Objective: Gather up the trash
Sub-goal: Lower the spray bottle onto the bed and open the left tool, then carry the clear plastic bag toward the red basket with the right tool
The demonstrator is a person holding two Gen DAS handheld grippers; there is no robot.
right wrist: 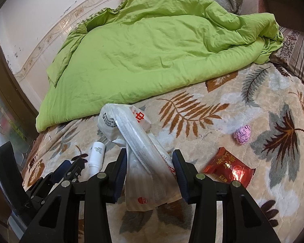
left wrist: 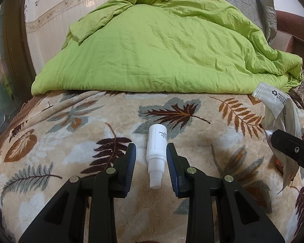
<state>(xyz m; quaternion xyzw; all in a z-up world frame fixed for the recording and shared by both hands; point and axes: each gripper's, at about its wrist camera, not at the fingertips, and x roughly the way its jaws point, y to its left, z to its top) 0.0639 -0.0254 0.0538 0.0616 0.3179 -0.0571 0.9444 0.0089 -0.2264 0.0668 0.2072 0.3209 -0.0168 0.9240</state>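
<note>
Bottle [left wrist: 156,151] between spread left gripper [left wrist: 151,148]; right gripper [right wrist: 149,158] wide, straddling bag [right wrist: 139,151]; wrapper [right wrist: 230,167] beside

Duvet [left wrist: 162,46] blocks far side (near blanket [left wrist: 91,125] open)

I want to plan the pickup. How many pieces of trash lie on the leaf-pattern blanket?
4. A white bottle between the left gripper's fingers; a white plastic bag between the right gripper's fingers; a pink paper ball farther right; a red wrapper nearer. The green quilt may hide more.
</note>
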